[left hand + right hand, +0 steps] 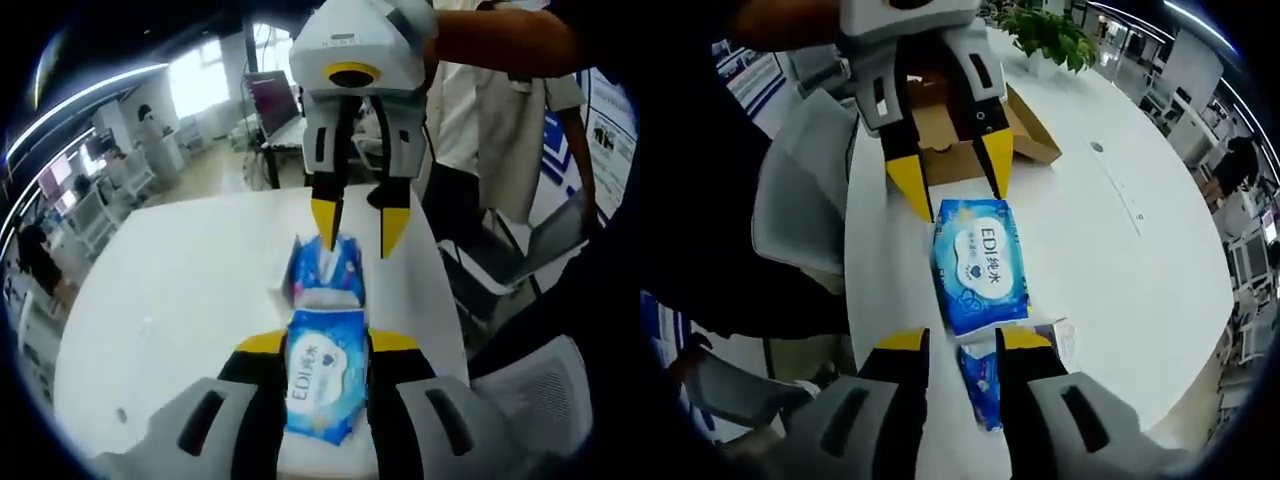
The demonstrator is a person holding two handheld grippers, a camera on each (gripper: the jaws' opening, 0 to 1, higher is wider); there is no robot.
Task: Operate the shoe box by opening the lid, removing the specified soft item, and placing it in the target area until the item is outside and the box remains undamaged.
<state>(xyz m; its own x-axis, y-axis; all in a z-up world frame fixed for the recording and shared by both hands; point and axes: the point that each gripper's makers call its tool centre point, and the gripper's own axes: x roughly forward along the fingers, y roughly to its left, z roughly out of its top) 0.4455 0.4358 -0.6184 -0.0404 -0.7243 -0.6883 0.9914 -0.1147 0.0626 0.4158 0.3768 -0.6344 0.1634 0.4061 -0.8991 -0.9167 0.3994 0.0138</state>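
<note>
Left gripper view: the white table [180, 300] runs from 9 o'clock to centre. The left gripper [327, 345] rises at 6 o'clock, its yellow-tipped jaws set against both sides of the blue wipes pack [325, 375], pinching it. Beyond the pack, at 12 o'clock, the right gripper [360, 225] points down, jaws spread, one tip touching the pack's far flap. A person's arm [500, 45] shows at 1 o'clock; chairs [540, 390] stand at 4 o'clock.

Right gripper view: a chair [800, 190] stands at 9 o'clock. The right gripper [962, 345] rises at 6 o'clock, jaws parted, a flap between them. The pack [980, 262] lies flat at centre on the table [1110, 250], outside the box [960, 130], which sits open at 12 o'clock. The left gripper [950, 185] straddles the pack's far end. A plant [1050, 35] stands at 1 o'clock.
</note>
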